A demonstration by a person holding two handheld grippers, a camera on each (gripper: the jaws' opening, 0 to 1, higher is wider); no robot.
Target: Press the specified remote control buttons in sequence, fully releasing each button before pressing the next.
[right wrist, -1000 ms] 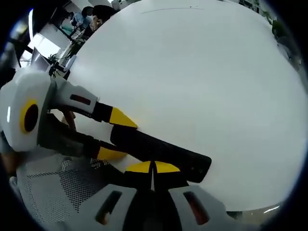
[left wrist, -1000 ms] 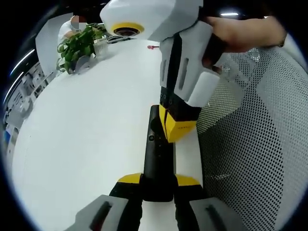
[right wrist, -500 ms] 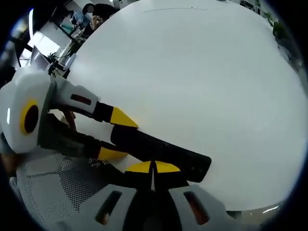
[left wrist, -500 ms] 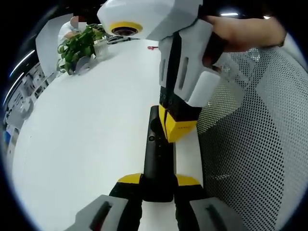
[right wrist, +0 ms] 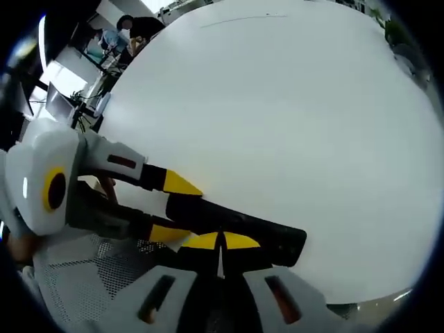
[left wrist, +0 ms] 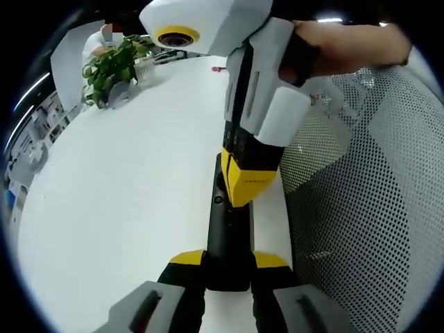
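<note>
A black remote [left wrist: 225, 232] lies lengthwise on the white table [left wrist: 125, 180] near its edge. My left gripper [left wrist: 229, 262] is shut on the remote's near end, one yellow jaw on each side. My right gripper [left wrist: 244, 186] comes down from above with its yellow tips shut, resting on the remote's upper part beside a small round button. A person's hand [left wrist: 347, 48] holds it. In the right gripper view, my right gripper [right wrist: 220, 241] is shut over the remote [right wrist: 274, 234], and the left gripper [right wrist: 182, 210] clamps the remote's far end.
A grey mesh chair [left wrist: 368, 208] stands close against the table edge beside the remote, also seen as mesh [right wrist: 76, 277] under the left gripper. A potted plant [left wrist: 111, 66] stands at the far side of the table. Wide bare tabletop [right wrist: 277, 111] stretches beyond the remote.
The right gripper has tilted and shifted slightly sideways across the remote, its tips still over the upper part. The left gripper keeps the same hold.
</note>
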